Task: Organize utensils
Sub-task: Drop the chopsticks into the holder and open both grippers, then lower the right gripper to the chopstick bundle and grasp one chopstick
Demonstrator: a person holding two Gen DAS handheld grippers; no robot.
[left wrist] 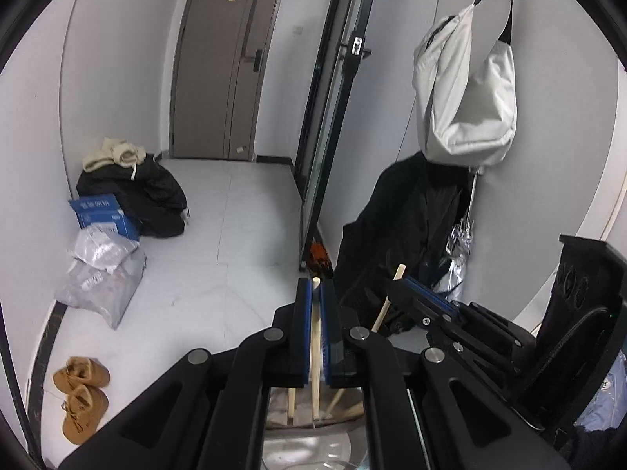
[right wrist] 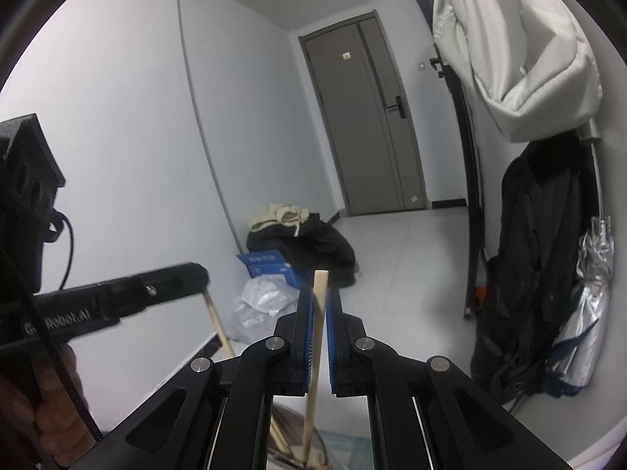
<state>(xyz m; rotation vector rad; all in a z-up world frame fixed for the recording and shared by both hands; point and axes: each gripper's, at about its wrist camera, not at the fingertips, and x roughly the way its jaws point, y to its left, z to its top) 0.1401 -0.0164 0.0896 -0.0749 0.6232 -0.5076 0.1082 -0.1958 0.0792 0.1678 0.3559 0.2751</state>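
My left gripper [left wrist: 316,290] is shut on a pale wooden chopstick [left wrist: 316,337] that stands upright between its blue pads. My right gripper [right wrist: 320,297] is shut on a second wooden chopstick [right wrist: 318,321], also near upright. Each gripper shows in the other's view: the right one [left wrist: 407,286] with its chopstick [left wrist: 386,301] at the right of the left wrist view, the left one [right wrist: 196,274] with its chopstick [right wrist: 219,329] at the left of the right wrist view. Below the jaws, several more wooden utensils [left wrist: 333,403] rest in a round holder [right wrist: 290,450], mostly hidden.
A grey door [left wrist: 231,62] stands at the end of a tiled hallway. Dark clothes [left wrist: 149,196], a blue box [left wrist: 102,215], plastic bags [left wrist: 102,274] and brown shoes [left wrist: 80,395] lie along the left wall. A white bag [left wrist: 466,90], black coat [left wrist: 403,227] and silver umbrella [left wrist: 458,258] hang at right.
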